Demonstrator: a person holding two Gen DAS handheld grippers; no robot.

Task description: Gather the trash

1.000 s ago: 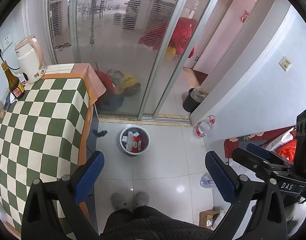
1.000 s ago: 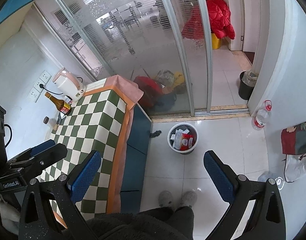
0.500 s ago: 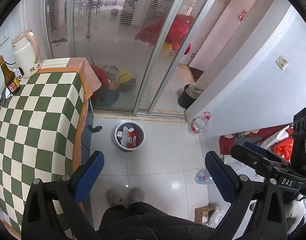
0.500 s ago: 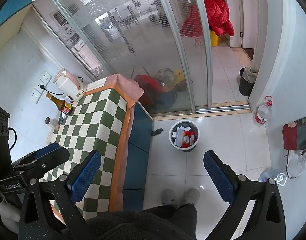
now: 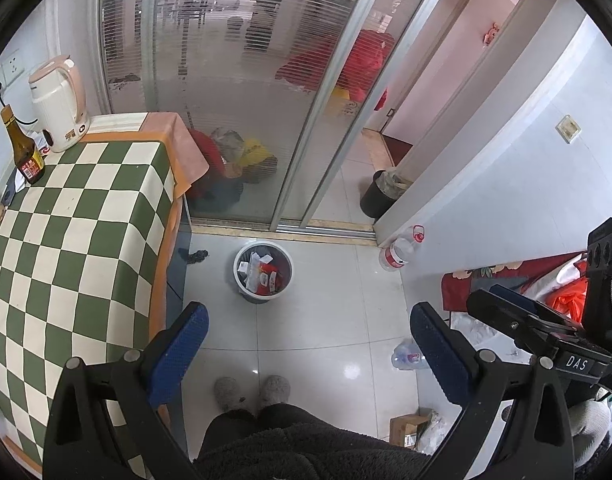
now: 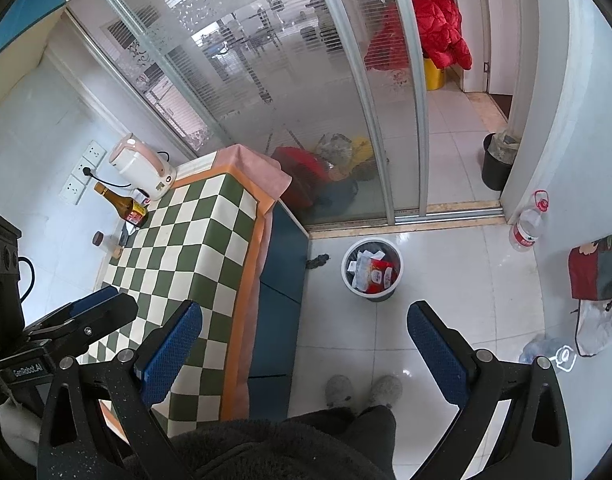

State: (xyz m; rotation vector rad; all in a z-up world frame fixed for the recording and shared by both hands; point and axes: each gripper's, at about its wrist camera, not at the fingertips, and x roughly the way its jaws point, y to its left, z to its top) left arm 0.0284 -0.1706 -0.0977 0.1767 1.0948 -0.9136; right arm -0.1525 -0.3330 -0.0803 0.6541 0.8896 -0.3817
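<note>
Left gripper [image 5: 308, 344]: jaws spread wide, nothing between the blue pads [image 5: 179, 354]. Right gripper [image 6: 303, 346]: same, wide open, empty. Both are held high, looking down at the white tiled floor [image 5: 326, 312].

Trash bin [image 5: 263, 270], white rim, stands on the floor just off the corner of the table, in front of the sliding glass door track. It holds red and white wrappers and crumpled paper. In the right view the same bin [image 6: 372, 268] sits between the two fingers' lines of sight, well below them.

Loose items on the floor: a crushed clear plastic bottle [image 5: 406, 356] near the left gripper's right pad, a small cardboard box [image 5: 406, 430] at the lower right, and a dark scrap [image 5: 195, 256] by the table's base.

A water bottle with a red cap [image 5: 400, 250] leans at the wall corner. A black bin [image 5: 380, 194] stands past the door.

Table with green-and-white checked cloth [image 5: 57, 240]: an electric kettle [image 5: 59, 104] and a brown glass bottle [image 5: 23, 148] at the far edge by the wall.

The person's grey slippers [image 5: 251, 390] are on the floor directly below, apart from the bin.
</note>
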